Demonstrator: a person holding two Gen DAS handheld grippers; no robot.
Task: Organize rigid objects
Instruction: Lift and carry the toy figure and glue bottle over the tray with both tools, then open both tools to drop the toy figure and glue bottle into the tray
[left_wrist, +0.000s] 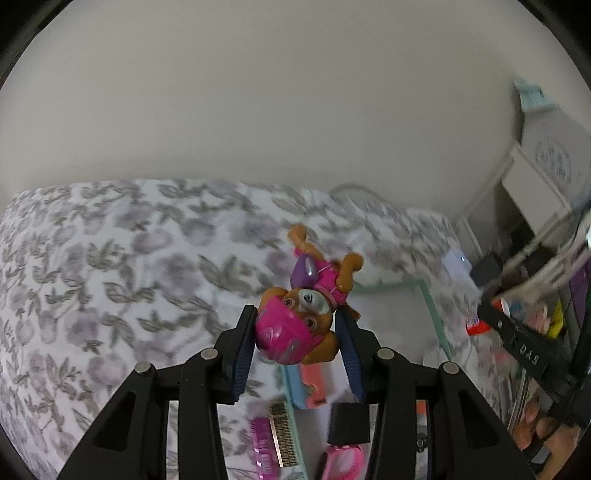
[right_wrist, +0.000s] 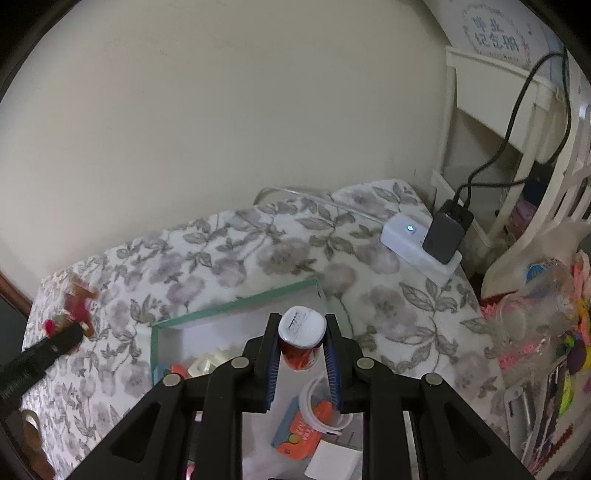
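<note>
My left gripper (left_wrist: 295, 317) is shut on a pink and brown toy dog (left_wrist: 306, 314), gripping its pink-helmeted head and holding it upside down above the floral cloth (left_wrist: 110, 277). The same toy (right_wrist: 79, 306) and the left gripper (right_wrist: 62, 341) show blurred at the far left of the right wrist view. My right gripper (right_wrist: 301, 325) is shut on a small red bottle with a white cap (right_wrist: 301, 341), held above a green-rimmed tray (right_wrist: 236, 304) that holds several small objects.
A white charger box (right_wrist: 413, 243) with a dark adapter (right_wrist: 445, 236) sits at the table's back right corner. A white basket (right_wrist: 535, 288) of colourful items stands to the right. A comb (left_wrist: 282, 435), a black block (left_wrist: 349, 422) and pink pieces lie under the left gripper.
</note>
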